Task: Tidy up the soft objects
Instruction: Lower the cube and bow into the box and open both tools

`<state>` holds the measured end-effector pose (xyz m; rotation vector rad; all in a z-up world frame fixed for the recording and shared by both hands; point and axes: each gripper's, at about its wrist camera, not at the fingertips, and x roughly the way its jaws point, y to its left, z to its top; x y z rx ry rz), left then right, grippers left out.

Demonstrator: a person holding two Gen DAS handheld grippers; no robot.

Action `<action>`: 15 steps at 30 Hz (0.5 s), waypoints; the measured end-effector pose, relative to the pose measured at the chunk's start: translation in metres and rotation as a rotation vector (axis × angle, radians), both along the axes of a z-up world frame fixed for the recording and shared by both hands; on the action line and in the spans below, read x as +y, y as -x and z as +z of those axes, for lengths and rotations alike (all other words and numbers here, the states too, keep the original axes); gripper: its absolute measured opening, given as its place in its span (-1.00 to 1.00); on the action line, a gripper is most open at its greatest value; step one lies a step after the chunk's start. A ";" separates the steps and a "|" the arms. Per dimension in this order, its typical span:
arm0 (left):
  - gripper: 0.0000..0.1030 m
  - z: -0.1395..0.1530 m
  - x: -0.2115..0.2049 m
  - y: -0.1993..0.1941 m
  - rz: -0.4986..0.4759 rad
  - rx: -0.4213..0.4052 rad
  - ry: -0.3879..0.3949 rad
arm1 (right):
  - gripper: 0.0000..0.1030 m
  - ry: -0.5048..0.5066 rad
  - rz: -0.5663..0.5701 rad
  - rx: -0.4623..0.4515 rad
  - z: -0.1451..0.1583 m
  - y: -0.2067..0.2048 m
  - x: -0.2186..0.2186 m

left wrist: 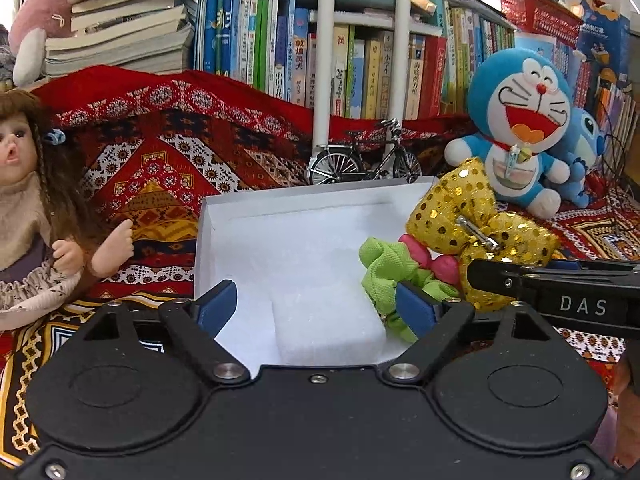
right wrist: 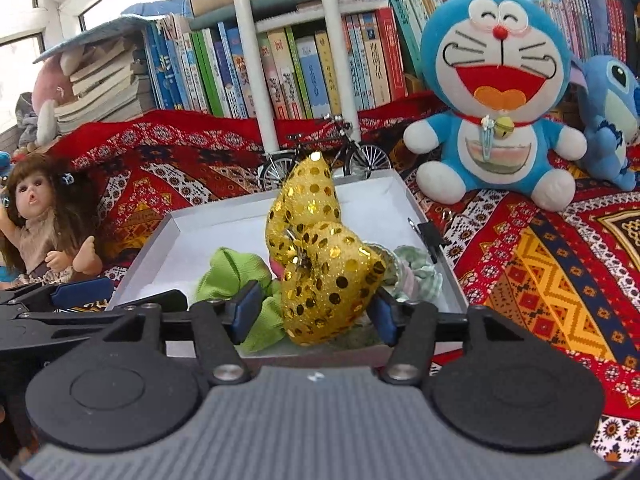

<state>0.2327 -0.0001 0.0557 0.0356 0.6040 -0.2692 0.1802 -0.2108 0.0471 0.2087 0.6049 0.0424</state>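
The white box (right wrist: 436, 236) sits on the red patterned cloth (right wrist: 560, 280) in front of the blue cat plush (right wrist: 496, 92), and the soft pieces lie inside it toward its right side. The gold sequin bow (right wrist: 320, 260) stands propped on end between the pads of the right tongs (right wrist: 312, 314), which are spread with visible gaps on both sides, so nothing is gripped. The bow looks likely to topple, and its metal clip could snag the green scrunchie (right wrist: 236, 276) beside it or tip over the box's near wall. The left tongs (left wrist: 316, 304) are wide apart and empty over the box's bare white foam (left wrist: 320, 248), with one pad just beside the scrunchie. Pulling that pad back carelessly could drag the scrunchie out of the box. A pale striped scrunchie (right wrist: 420, 272) near the box's right wall seems settled.
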 end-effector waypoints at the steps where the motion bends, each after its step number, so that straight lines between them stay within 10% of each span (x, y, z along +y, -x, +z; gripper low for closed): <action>1: 0.68 0.002 0.001 0.003 -0.003 -0.005 0.000 | 0.44 0.002 0.002 -0.006 0.002 0.003 0.000; 15: 0.70 0.020 0.012 0.056 -0.035 -0.054 0.026 | 0.52 0.045 0.014 -0.073 0.018 0.048 -0.004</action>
